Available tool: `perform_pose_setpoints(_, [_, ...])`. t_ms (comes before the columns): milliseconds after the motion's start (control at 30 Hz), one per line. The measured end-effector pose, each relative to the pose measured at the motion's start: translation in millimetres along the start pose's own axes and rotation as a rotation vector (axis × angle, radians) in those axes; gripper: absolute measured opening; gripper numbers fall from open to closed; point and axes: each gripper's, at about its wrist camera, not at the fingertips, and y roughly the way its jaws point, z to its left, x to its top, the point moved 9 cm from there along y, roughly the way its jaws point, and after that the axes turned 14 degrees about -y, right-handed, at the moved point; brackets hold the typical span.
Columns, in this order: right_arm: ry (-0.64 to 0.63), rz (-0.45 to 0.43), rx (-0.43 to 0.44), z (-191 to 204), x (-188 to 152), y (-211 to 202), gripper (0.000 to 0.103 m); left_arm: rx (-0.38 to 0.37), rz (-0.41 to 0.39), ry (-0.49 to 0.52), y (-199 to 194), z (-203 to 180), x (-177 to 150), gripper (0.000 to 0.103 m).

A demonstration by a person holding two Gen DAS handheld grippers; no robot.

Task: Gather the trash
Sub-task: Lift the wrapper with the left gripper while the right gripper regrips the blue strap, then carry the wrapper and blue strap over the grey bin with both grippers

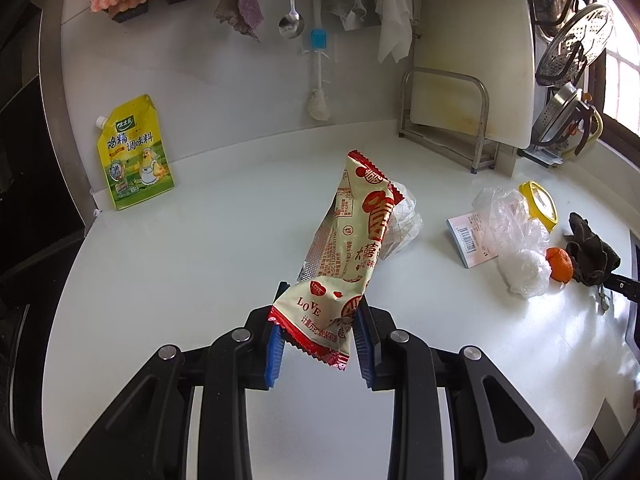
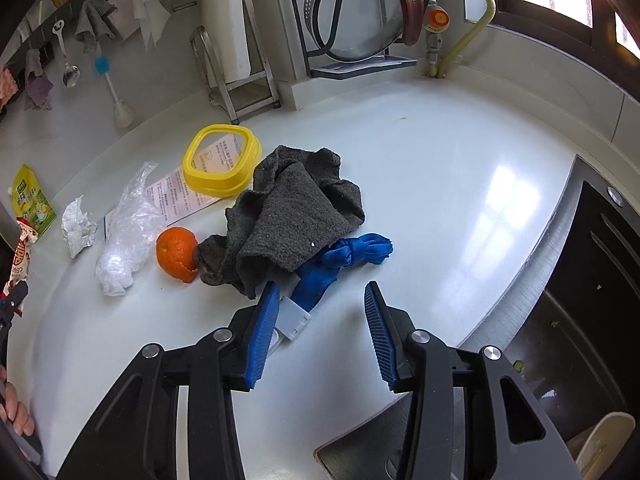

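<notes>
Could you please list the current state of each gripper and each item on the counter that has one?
Left gripper: shut on the snack wrapper.
Snack wrapper: held up off the counter, crumpled at its lower end.
Right gripper: open, holding nothing.
Orange peel: lying loose, touching the grey cloth.
Grey cloth: bunched up.
Plastic bag: crumpled.
Paper scrap: crumpled.
Yellow pouch: upright, capped.
</notes>
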Motion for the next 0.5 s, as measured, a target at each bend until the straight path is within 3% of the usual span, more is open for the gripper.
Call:
perform_pose_setpoints(100, [-0.03,0.031,-0.008,5,2,8,0.037,-0.005,0.008,0.001,1,-1,-2,0.03])
perform_pose_setpoints(233, [-0.089,0.041,-0.028,16,3,9,0.008,-0.003,-0.005,0.018,-2,-4,-3,0.03])
perform_pose_setpoints(500, [-0.066,-0.039,0.018,22,-14,-28,0.004,-0.018,-0.011,0.048,-21,-12,-13,0.03])
